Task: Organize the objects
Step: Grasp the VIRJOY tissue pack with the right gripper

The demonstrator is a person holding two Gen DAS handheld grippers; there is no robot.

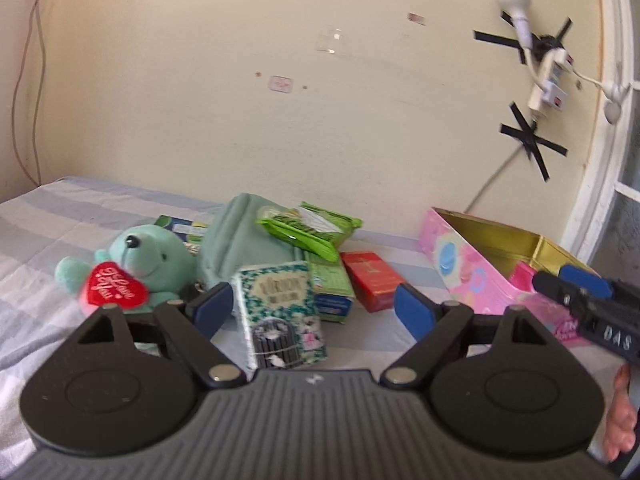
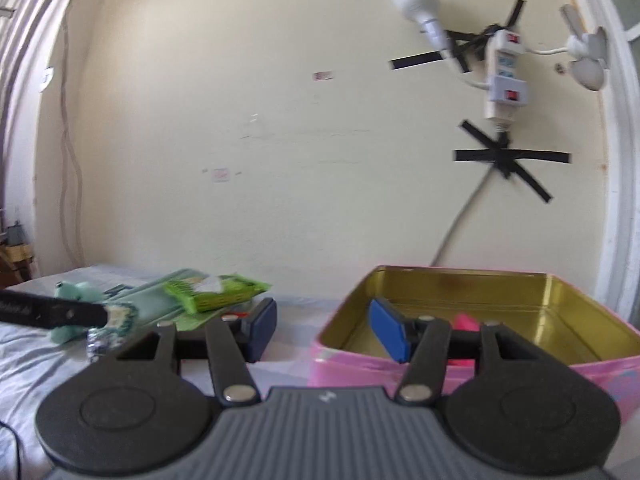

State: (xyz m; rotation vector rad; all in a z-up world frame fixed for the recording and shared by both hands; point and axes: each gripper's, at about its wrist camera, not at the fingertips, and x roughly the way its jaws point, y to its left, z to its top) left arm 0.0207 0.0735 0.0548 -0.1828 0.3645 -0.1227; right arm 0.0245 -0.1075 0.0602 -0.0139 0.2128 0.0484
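The flat blue-and-green packet (image 1: 178,227) is largely hidden behind the mint-green plush bear (image 1: 138,264) and the folded pale-green cloth (image 1: 240,240). Inside the pink floral tin box with gold lining (image 2: 592,368), a bright pink item (image 2: 466,322) is mostly covered by the right tongs (image 2: 324,330), so its kind cannot be told. The red rectangular carton's (image 1: 372,280) print is blurred. The left tongs (image 2: 105,316) are cut off by the left edge.

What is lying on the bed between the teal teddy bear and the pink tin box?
In the left wrist view, between the teal teddy bear and the pink tin box lie a floral patterned notebook, a small green carton and a red box.
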